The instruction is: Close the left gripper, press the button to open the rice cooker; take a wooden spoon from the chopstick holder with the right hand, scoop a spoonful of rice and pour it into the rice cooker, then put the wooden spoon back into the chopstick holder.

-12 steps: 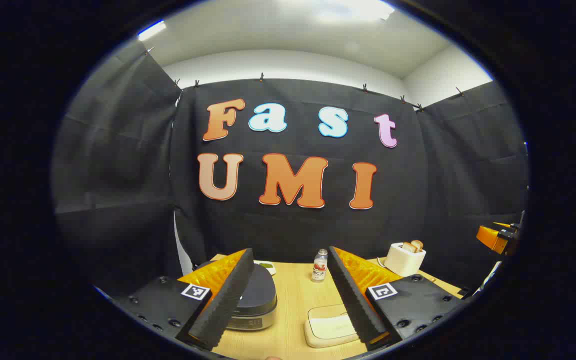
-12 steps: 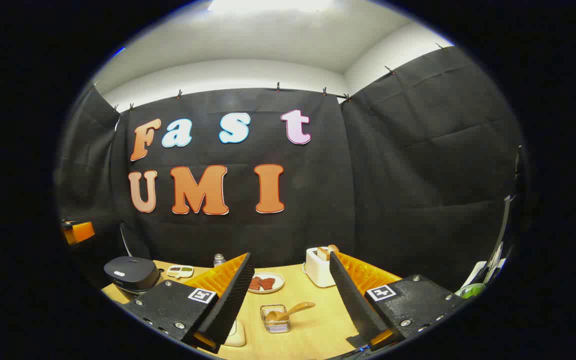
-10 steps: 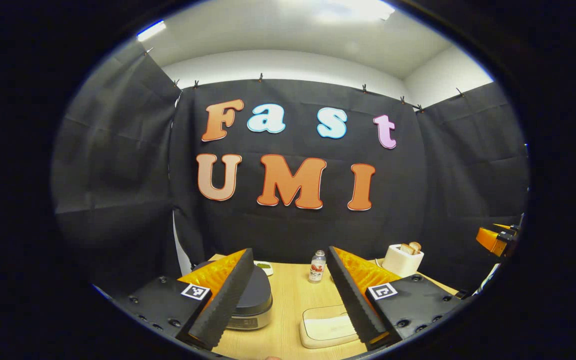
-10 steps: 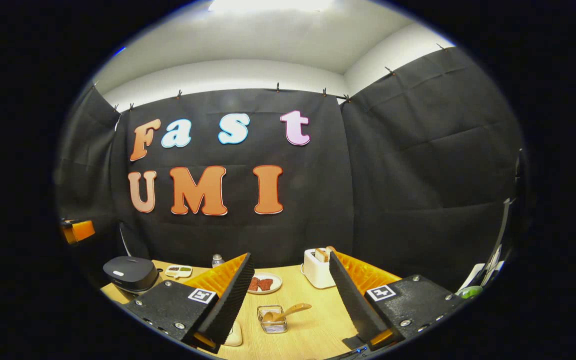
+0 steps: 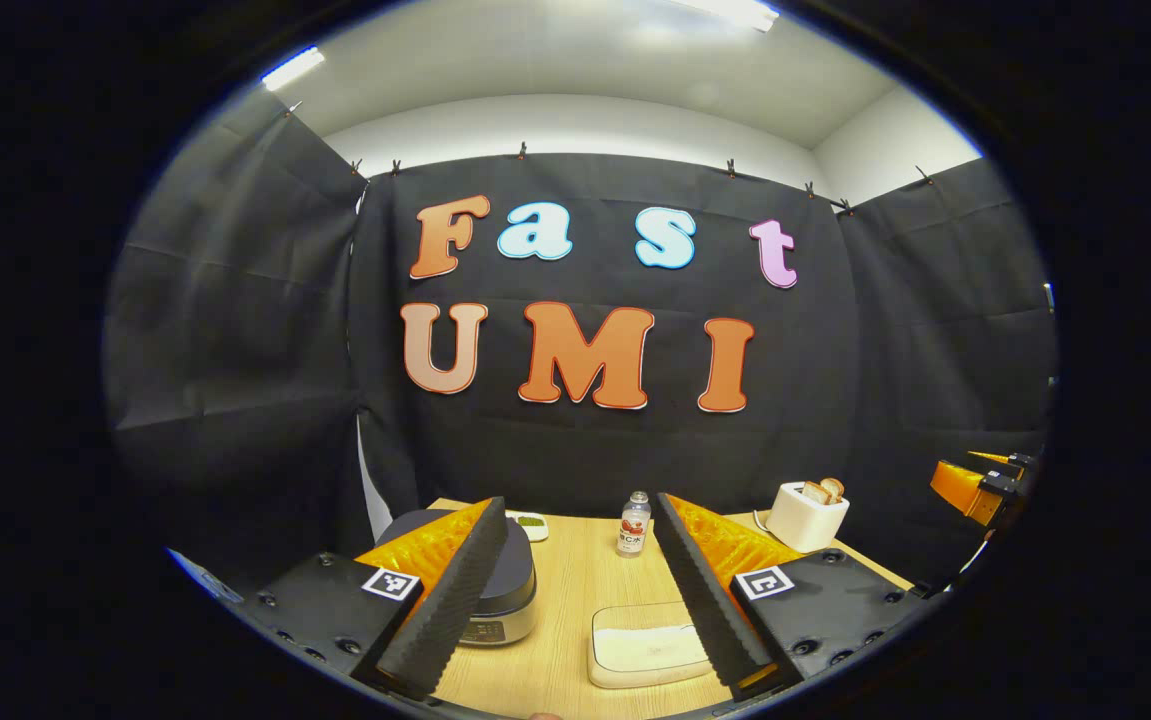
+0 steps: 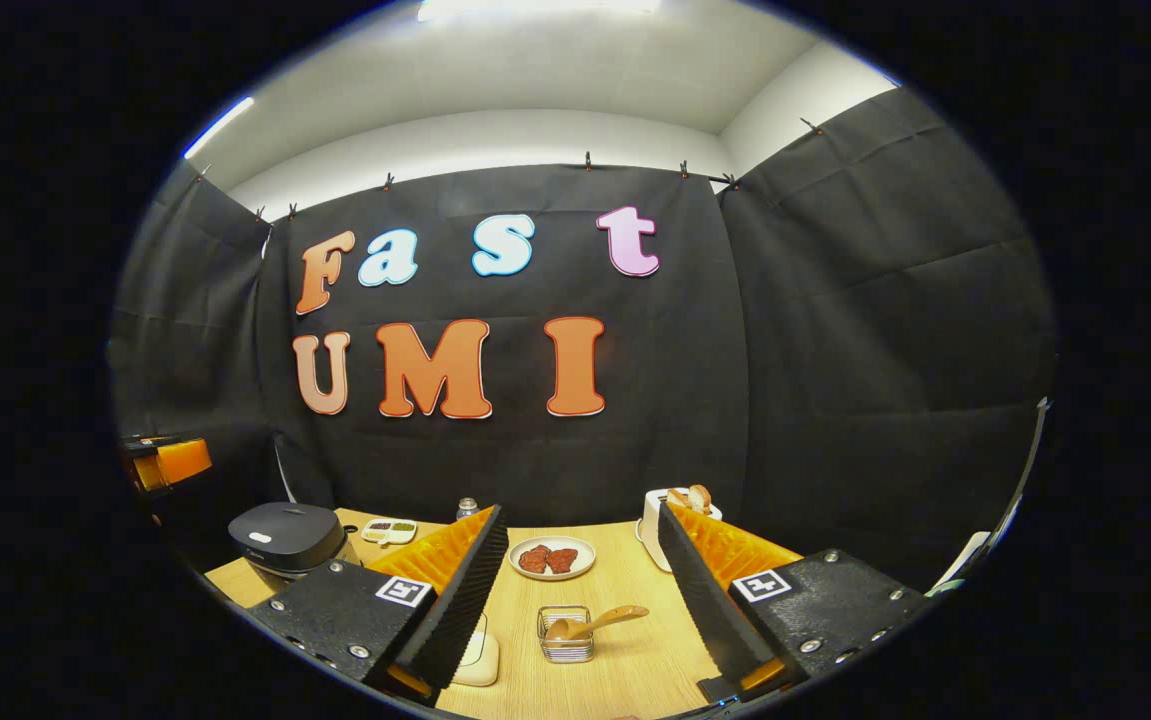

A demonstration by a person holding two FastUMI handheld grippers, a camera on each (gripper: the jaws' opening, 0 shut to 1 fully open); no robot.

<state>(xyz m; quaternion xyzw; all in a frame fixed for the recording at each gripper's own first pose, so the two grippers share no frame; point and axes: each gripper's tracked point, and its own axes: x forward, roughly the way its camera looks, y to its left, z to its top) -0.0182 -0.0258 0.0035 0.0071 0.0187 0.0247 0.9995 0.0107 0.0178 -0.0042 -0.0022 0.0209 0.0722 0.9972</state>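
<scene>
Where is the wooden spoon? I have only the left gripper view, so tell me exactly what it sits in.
Observer: The wooden spoon lies in a small wire holder on the table, with its handle sticking out to the right in the right gripper view.
Operator: Report the state of the right hand-held gripper.
Observer: The right hand-held gripper is open and holds nothing; it is apart from the spoon, and the holder shows between its two fingers.
Operator: Name what lies behind the holder.
Observer: A plate with reddish-brown pieces of food sits farther back on the table.
</scene>
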